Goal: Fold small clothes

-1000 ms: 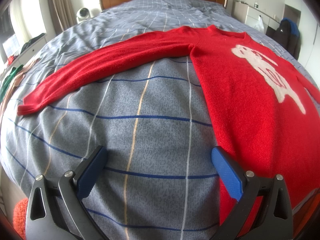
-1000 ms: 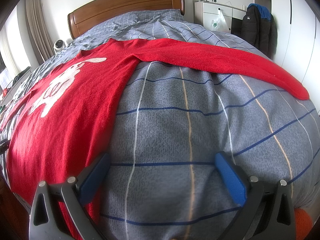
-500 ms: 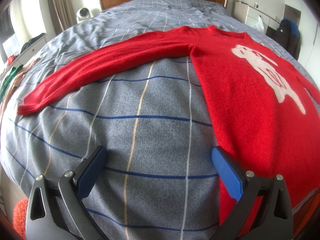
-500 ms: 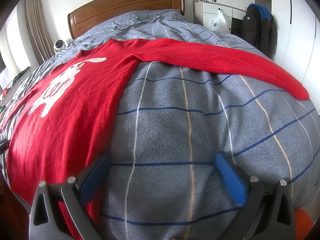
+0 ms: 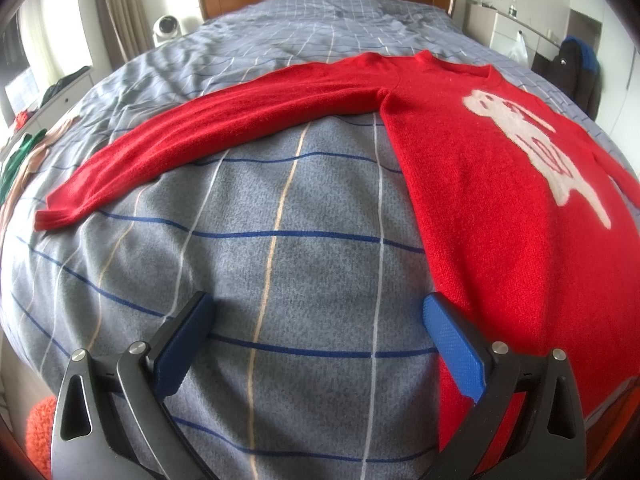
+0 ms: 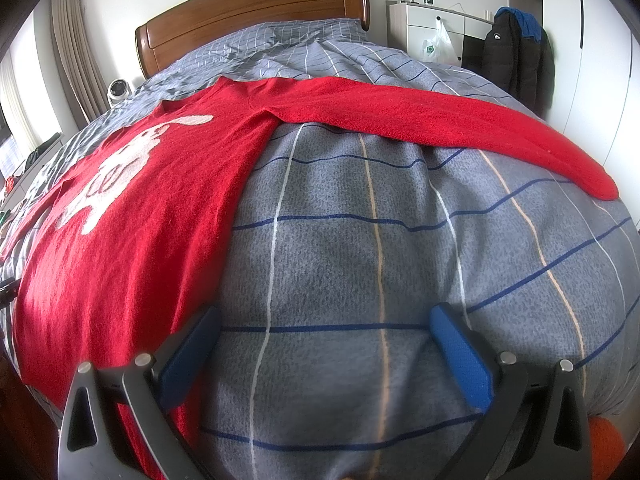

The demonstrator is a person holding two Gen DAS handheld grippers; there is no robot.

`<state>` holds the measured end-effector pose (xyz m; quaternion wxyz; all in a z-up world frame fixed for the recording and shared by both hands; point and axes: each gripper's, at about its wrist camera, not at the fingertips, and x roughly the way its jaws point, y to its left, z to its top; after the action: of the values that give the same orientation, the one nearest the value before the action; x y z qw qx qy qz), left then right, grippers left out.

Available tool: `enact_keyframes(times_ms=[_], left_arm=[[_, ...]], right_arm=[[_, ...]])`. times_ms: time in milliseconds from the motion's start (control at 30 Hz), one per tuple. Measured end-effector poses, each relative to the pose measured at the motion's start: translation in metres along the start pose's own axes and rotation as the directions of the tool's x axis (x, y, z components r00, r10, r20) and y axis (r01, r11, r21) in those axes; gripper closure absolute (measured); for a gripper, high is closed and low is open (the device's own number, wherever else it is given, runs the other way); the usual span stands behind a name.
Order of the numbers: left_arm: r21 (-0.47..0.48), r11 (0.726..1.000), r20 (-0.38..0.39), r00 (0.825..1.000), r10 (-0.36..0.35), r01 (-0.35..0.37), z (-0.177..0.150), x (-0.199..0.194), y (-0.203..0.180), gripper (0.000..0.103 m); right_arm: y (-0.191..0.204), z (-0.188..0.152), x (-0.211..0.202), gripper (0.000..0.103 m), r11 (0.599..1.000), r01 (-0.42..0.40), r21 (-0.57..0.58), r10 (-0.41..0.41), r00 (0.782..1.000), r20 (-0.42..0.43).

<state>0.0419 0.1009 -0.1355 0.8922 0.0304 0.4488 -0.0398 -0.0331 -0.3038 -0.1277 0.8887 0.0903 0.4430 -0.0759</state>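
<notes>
A red sweater [image 5: 492,184] with a white figure on its chest lies flat on the bed, both sleeves spread out sideways. Its left sleeve [image 5: 208,128] stretches toward the left edge of the bed in the left wrist view. In the right wrist view the sweater's body [image 6: 132,216] fills the left side and the other sleeve [image 6: 440,120] runs right. My left gripper [image 5: 316,320] hovers open over bare duvet near the sweater's lower left hem. Likewise open and holding nothing, my right gripper [image 6: 324,328] is beside the lower right hem.
The bed has a grey checked duvet [image 5: 280,240] and a wooden headboard [image 6: 256,12]. White drawers [image 6: 424,28] and a dark jacket [image 6: 516,56] stand at the right wall. Clothes [image 5: 20,156] lie at the far left. Something orange and fuzzy [image 5: 38,428] sits below the bed edge.
</notes>
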Motion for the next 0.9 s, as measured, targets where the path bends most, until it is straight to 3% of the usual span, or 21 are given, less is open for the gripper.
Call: enact_keyframes(times_ms=[133,367,567,667,733,800,900], left_arm=[[-0.005,1.000,0.010,1.000,-0.004,0.004,0.004,-0.006,0.002,0.000],[-0.098,0.995,0.126,0.992,-0.010,0.022,0.015,-0.030,0.024,0.000],[-0.172,0.984,0.096,0.995,-0.018,0.035,0.020,-0.018,0.040,0.000],[-0.168,0.985,0.096,0.995,-0.015,0.031,0.020,-0.018,0.038,0.000],[-0.159,0.987,0.101,0.995,-0.010,0.026,0.020,-0.017,0.037,0.000],[-0.146,0.989,0.102,0.995,-0.001,0.016,0.018,-0.017,0.034,0.000],[-0.135,0.991,0.094,0.996,0.007,0.006,0.017,-0.015,0.032,0.000]], right_arm=[[0.000,0.000,0.000,0.000,1.000,0.001,-0.001,-0.001,1.000,0.000],[-0.009,0.006,-0.014,0.001,0.998,-0.036,0.050,0.035,0.999,0.012],[-0.089,0.031,-0.061,0.001,0.952,-0.139,0.273,0.096,0.981,0.166],[-0.143,0.047,-0.069,0.001,0.893,-0.148,0.426,0.071,0.979,0.192],[-0.178,0.056,-0.072,0.001,0.832,-0.191,0.520,0.076,0.969,0.233],[-0.210,0.061,-0.067,0.001,0.751,-0.250,0.612,0.111,0.960,0.256],[-0.247,0.055,-0.050,0.002,0.581,-0.318,0.749,0.177,0.948,0.265]])
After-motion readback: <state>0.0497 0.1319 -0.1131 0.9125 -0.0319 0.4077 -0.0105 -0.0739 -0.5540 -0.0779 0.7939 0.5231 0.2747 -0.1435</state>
